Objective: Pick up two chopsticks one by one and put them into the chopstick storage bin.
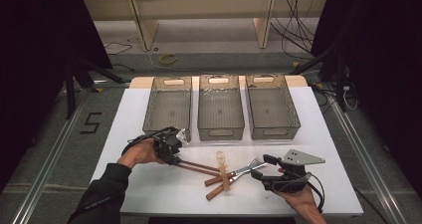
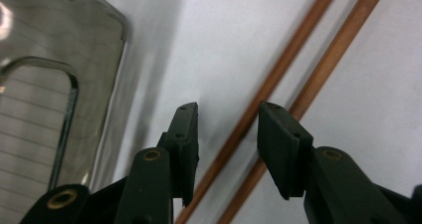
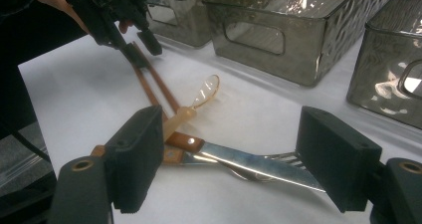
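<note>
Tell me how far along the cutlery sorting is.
Nothing is sorted yet: the three smoked plastic bins hold nothing. In hand: the left gripper straddles one of the two thin brown wooden chopsticks, pads not pressing. Left: the translucent plastic spoon, wooden-handled knife and metal fork before the open right gripper.

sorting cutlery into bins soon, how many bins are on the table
3, in a row along the table's far edge: the left bin, nearest the left gripper, the middle bin, and the right bin. None seems hidden.
</note>
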Demonstrator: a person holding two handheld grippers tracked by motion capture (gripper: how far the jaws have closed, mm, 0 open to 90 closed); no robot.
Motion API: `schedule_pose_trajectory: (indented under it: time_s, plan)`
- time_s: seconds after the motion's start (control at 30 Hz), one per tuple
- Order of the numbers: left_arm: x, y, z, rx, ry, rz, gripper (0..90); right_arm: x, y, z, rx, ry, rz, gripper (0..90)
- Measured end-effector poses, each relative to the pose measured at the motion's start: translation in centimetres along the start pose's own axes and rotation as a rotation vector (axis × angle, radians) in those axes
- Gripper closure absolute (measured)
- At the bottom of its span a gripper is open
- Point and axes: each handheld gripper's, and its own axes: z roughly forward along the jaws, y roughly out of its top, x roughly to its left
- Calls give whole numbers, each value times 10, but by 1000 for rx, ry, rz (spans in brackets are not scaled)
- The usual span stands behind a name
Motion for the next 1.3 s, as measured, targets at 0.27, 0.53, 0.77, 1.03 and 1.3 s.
schedule_pose_trajectory:
  time_s: [0.27,0.53,0.77,1.03,1.3]
  plan:
    - [2,-2,1,3,-36,-3,651,-1,0,0,1,4,11,279]
    - [3,-4,-1,60,-57,9,724,-2,0,0,3,9,16,282]
    - [-1,-3,-1,66,-51,37,776,-3,0,1,10,9,18,285]
    - [-3,-3,-1,63,-54,64,829,-3,0,1,11,12,23,285]
    - [-6,-5,-3,40,-13,69,841,-3,0,1,12,13,27,286]
